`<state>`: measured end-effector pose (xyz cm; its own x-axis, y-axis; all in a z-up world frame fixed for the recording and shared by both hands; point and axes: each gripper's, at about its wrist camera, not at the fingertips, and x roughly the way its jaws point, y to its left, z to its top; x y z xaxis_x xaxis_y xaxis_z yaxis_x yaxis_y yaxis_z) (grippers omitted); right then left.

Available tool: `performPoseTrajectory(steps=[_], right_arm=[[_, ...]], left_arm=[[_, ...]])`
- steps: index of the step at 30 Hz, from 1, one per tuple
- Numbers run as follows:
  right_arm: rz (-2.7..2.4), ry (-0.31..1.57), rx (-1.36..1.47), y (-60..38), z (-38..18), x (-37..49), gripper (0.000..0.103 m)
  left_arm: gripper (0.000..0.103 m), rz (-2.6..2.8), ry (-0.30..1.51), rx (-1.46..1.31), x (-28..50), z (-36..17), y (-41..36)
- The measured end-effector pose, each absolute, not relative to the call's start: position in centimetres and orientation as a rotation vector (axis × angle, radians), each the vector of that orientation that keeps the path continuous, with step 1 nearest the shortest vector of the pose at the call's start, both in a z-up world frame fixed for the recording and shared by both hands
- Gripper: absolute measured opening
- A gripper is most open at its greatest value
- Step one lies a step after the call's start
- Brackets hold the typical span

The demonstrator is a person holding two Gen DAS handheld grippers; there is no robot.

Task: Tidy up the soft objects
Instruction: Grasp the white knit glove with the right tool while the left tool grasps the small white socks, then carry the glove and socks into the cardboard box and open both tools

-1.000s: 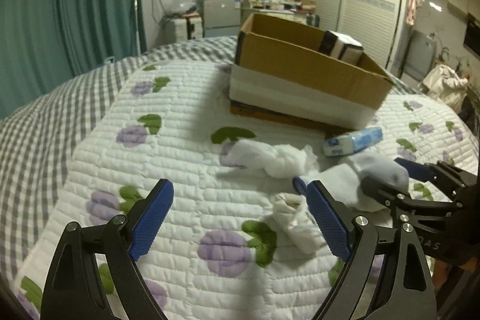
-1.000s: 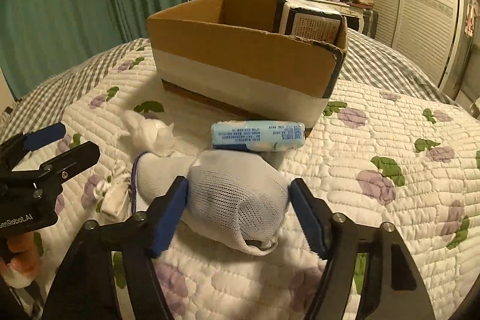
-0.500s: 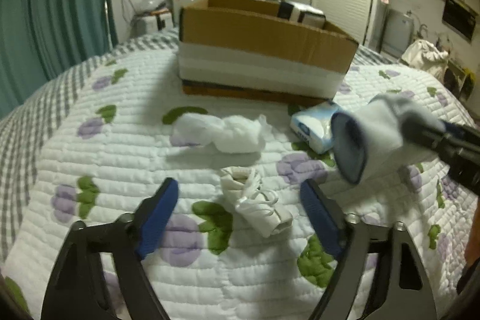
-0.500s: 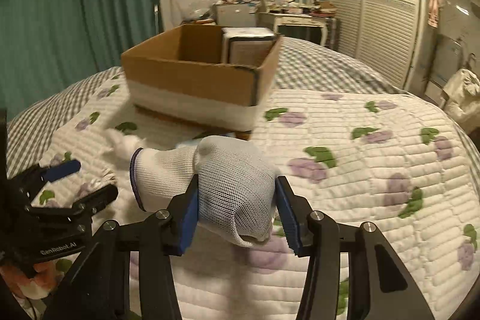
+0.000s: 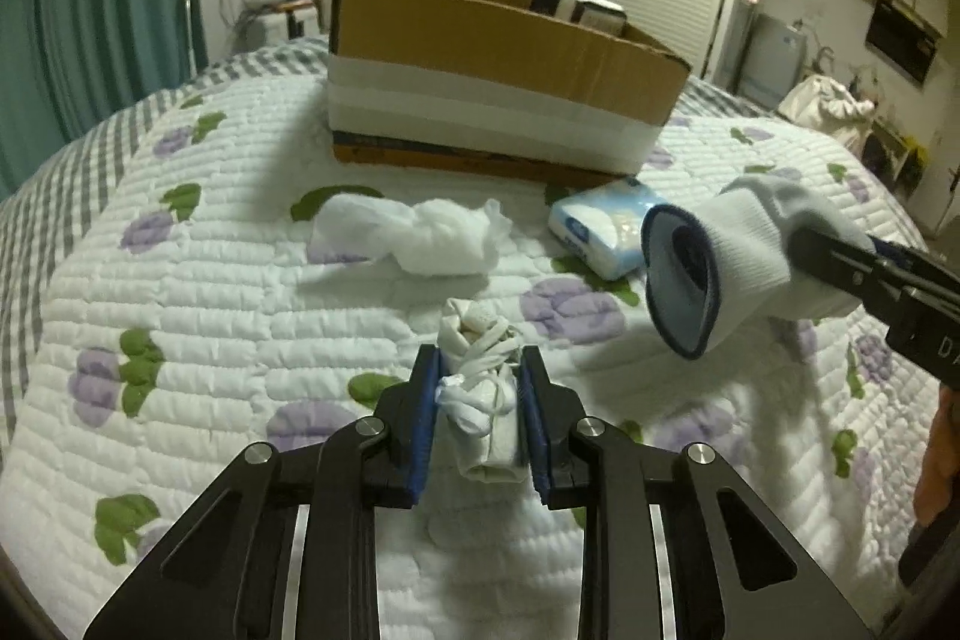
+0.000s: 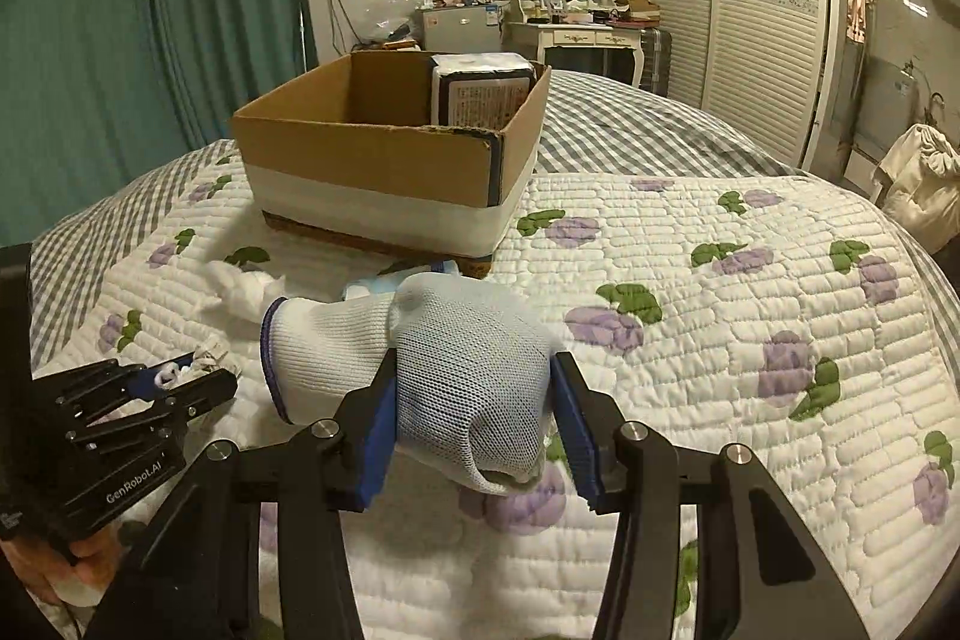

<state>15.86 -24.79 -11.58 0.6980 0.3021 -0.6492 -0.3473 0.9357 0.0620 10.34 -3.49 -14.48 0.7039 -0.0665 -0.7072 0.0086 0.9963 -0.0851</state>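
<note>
Now, with the left gripper (image 5: 477, 403) just closed on the small knotted white cloth bundle (image 5: 480, 400) and the right gripper (image 6: 474, 418) clamping the white knit glove (image 6: 444, 370), lift both clear before carrying them to the open brown cardboard box (image 6: 384, 160) beyond.

Black gripper (image 5: 479, 400) — blue pads (image 5: 425, 400)

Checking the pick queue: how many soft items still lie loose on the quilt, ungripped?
2: crumpled white cloth wad left of the blue-white tissue pack, both before the cardboard box. Others may be hidden.
</note>
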Motion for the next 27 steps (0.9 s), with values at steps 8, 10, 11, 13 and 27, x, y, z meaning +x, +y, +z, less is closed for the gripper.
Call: performPoseTrajectory(steps=[8,10,11,13,27], right_arm=[[0.342,0.704,-0.037,-25.8,-11.4,12.8,0.048],[0.347,0.696,-0.033,-26.0,-11.1,11.9,0.048],[0.348,0.693,-0.033,-26.1,-10.9,11.6,0.048],[0.356,0.680,-0.026,-26.3,-10.1,10.9,0.048],[0.400,0.498,-0.038,-25.7,0.1,10.4,0.048]], left_arm=[[0.025,-0.065,0.737,-0.052,7.8,-11.5,-4.5],[0.025,-0.073,0.717,-0.044,7.0,-10.3,-4.8],[0.025,-0.076,0.709,-0.041,6.7,-9.8,-4.8],[0.025,-0.083,0.688,-0.037,6.0,-8.4,-5.1],[0.025,-0.073,0.527,0.004,6.5,1.3,-4.7]])
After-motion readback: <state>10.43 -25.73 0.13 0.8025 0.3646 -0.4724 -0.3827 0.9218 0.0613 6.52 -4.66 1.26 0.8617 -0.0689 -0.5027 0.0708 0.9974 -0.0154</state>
